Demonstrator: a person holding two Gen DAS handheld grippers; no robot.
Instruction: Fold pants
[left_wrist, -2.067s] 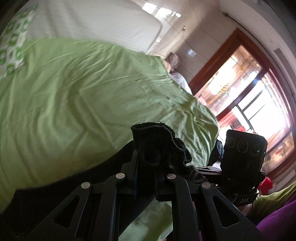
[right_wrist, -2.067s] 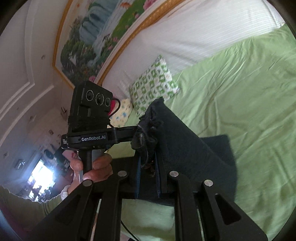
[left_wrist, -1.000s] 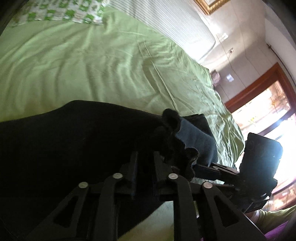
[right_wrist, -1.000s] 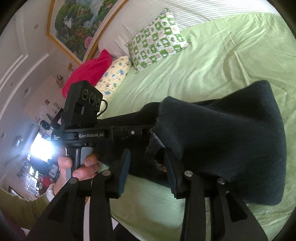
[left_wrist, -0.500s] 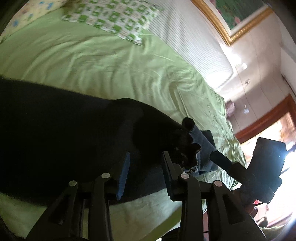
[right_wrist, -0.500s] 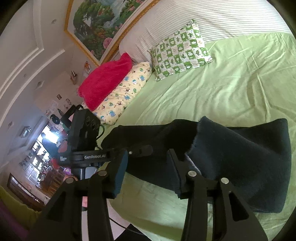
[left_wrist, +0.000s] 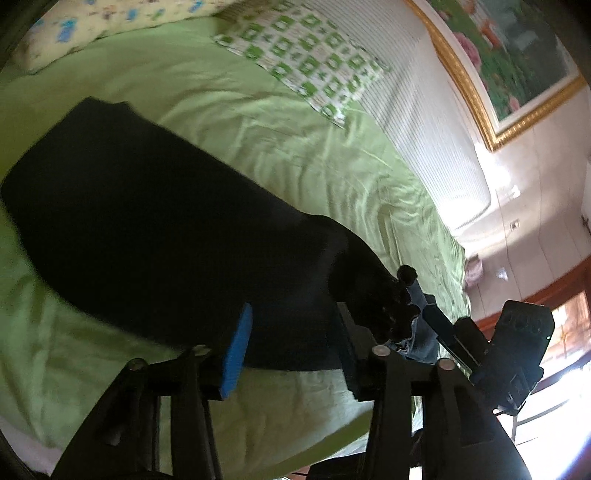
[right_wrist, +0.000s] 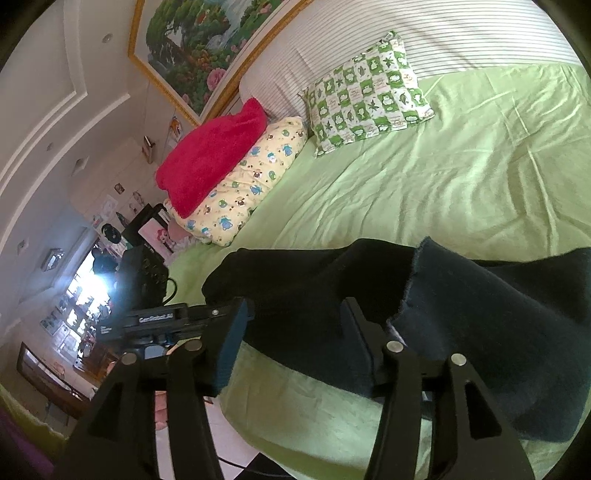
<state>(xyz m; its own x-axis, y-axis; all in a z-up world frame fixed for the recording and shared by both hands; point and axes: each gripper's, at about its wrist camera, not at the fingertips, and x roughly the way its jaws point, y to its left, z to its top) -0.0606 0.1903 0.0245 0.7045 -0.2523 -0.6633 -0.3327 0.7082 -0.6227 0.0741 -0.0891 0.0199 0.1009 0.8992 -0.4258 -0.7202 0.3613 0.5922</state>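
Note:
Dark pants (left_wrist: 155, 236) lie folded lengthwise on the green bed sheet (left_wrist: 258, 147) near its front edge. They also show in the right wrist view (right_wrist: 480, 314), with a frayed hem edge standing up. My left gripper (left_wrist: 291, 343) is open and empty, just above the bunched waistband end. My right gripper (right_wrist: 291, 332) is open and empty over the pants near the bed's edge. Each gripper shows in the other's view, the right one (left_wrist: 517, 347) and the left one (right_wrist: 147, 314).
A green checked pillow (right_wrist: 369, 96), a yellow printed pillow (right_wrist: 251, 177) and a red blanket (right_wrist: 210, 147) lie at the head of the bed by the striped headboard (right_wrist: 406, 33). The bed's front edge (right_wrist: 295, 424) drops off below the grippers.
Both grippers have opened and let go of the pants, which now lie flat on the bed. Both grippers have drawn back and up from the fabric.

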